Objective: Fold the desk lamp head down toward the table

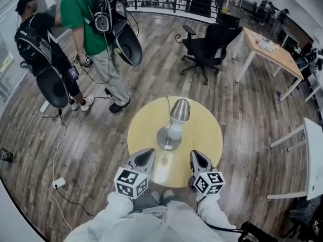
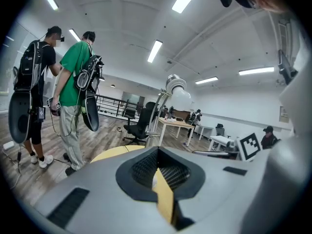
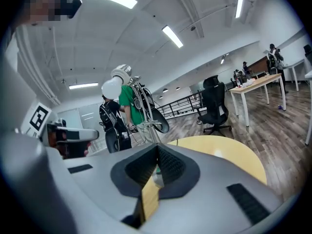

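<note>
Scene: a round yellow desk (image 1: 204, 132) on a wood floor, seen from steeply above, in a large open office.
Lamp: a silver desk lamp (image 1: 174, 125) stands near the middle of the desk. Its head is raised on its stalk above the round base, with the white bulb showing, so the fold has not begun.
Cord: a thin cable (image 1: 168, 105) runs from the lamp toward the far edge of the desk.
Left tongs (image 1: 146, 156): clenched on nothing, over the near edge of the desk, to the left of the lamp and apart from it.
Right tongs (image 1: 199, 158): also closed with nothing between them, over the near edge to the right of the lamp, not touching it.
Why so placed: the two flank the lamp, probably so that one can steady the base while the other presses the head down (a guess from their positions).
Next need: at least one pair must open, or push with closed tips.
Background: a person in a green shirt (image 1: 86, 14) and a person in black (image 1: 35, 32) stand well beyond the desk, near an office chair (image 1: 207, 47).
</note>
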`<act>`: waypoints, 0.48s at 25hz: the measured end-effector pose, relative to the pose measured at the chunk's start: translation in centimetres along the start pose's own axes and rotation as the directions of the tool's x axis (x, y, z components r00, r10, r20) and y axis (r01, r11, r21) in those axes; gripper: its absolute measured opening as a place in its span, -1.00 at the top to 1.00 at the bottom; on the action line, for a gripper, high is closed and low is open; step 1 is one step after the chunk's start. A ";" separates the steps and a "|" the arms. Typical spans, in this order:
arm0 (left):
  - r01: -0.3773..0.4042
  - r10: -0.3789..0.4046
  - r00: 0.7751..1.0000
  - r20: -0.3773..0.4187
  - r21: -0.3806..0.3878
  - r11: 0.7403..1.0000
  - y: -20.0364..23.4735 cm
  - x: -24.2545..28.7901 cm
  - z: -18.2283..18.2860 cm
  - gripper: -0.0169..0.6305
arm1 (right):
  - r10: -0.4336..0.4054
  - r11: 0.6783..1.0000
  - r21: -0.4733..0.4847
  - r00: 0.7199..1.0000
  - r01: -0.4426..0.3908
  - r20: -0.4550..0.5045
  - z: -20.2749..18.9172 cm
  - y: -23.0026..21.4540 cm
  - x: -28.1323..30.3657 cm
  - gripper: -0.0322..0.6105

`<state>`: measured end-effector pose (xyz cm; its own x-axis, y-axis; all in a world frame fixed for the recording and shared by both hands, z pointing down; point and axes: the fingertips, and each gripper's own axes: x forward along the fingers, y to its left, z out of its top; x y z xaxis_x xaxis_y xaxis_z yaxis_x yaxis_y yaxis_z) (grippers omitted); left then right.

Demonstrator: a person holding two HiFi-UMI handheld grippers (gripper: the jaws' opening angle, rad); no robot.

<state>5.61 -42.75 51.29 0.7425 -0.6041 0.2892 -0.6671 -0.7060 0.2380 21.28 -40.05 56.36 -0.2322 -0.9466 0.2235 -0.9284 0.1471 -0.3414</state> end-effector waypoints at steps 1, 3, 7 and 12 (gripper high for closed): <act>-0.002 0.002 1.000 0.000 0.004 1.000 0.2 0.1 0.2 0.95 | 0.011 1.000 -0.021 1.000 -0.011 -0.009 -0.6 -0.5 1.2 0.86; 0.012 -0.012 1.000 0.011 -0.005 1.000 0.1 0.0 0.9 0.95 | 0.050 0.995 -0.078 0.997 -0.054 -0.062 -2.5 -1.3 4.0 0.86; 0.055 -0.055 0.998 0.014 0.002 0.998 -1.0 0.2 3.2 0.87 | 0.139 0.973 -0.150 0.965 -0.174 -0.221 -7.9 -2.8 9.6 0.86; 0.062 -0.064 0.998 0.023 0.083 0.995 -2.4 1.6 8.0 0.36 | 0.164 0.956 -0.174 0.919 -0.238 -0.358 -12.7 -4.7 14.2 0.86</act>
<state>8.88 -44.93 43.72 0.7848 -0.5663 0.2517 -0.6127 -0.7700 0.1780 18.65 -50.57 72.70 -0.4693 -0.7436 0.4762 -0.8824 0.4157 -0.2204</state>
